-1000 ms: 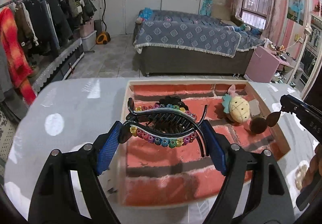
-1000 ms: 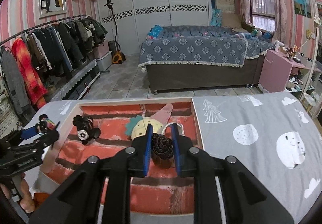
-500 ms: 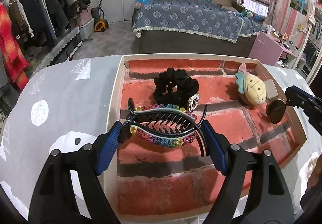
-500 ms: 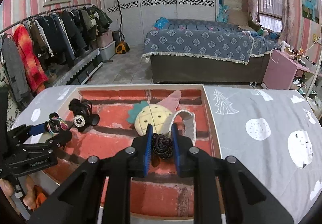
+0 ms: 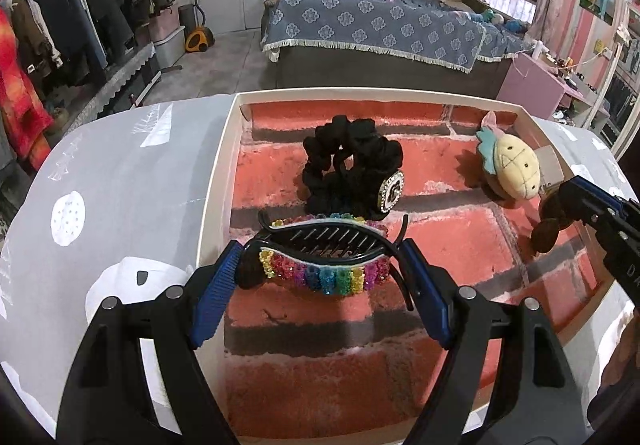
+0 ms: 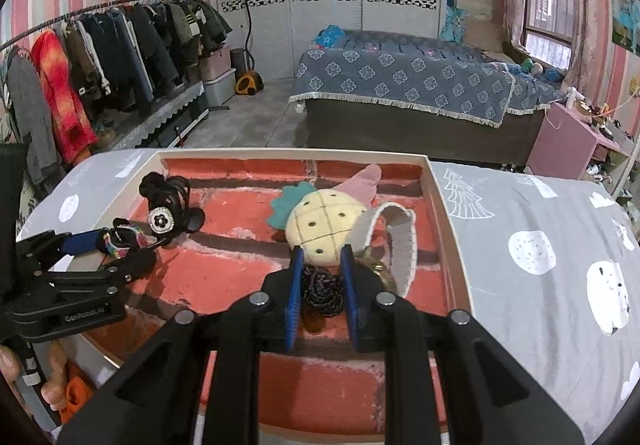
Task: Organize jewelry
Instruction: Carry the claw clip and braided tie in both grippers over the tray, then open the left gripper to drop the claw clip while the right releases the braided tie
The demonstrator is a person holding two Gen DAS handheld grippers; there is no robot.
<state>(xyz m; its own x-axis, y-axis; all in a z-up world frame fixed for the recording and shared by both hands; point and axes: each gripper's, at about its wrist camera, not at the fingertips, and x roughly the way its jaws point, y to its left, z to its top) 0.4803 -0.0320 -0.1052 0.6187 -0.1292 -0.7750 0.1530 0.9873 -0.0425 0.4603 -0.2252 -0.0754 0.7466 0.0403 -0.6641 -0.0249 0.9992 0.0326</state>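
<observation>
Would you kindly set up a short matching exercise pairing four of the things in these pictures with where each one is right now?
Things:
1. rainbow hair clip
2. black scrunchie
3. pineapple plush
4. dark braided piece

Places:
A. lying on the floor of the box, behind the hair clip
B. held in the right claw
C. lying near the box's right wall
D. held in the left claw

Pairs: 1-D, 2-A, 3-C, 4-B
</observation>
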